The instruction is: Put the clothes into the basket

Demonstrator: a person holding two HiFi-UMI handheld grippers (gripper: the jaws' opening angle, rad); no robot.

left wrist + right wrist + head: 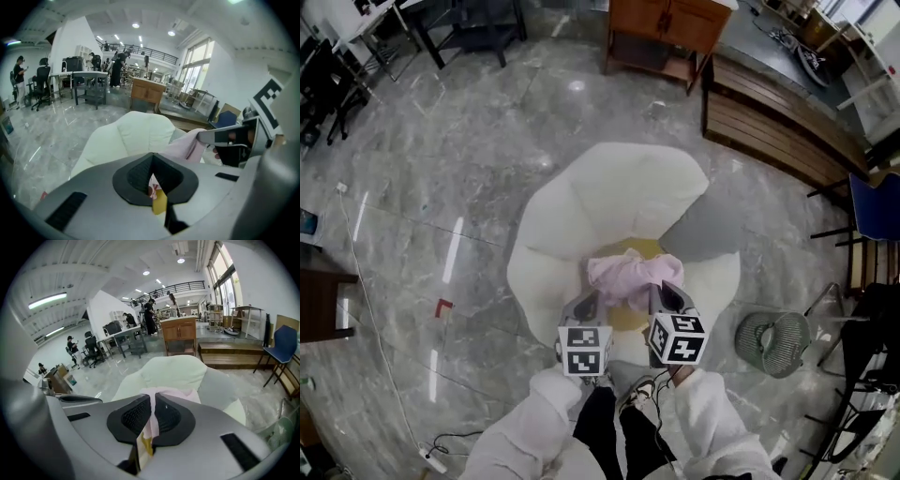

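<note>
Marble floor [469, 169] beneath cream beanbag [619, 192]; left claw [592, 302] and right claw [667, 292] clench pink garment [628, 274].

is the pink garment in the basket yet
No, the pink garment is held by the left gripper and right gripper over the cream beanbag chair, while the green wire basket stands apart.

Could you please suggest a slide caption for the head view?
The left hand-held gripper and right hand-held gripper pinch a pink garment above a cream beanbag; green wire basket at right.
</note>
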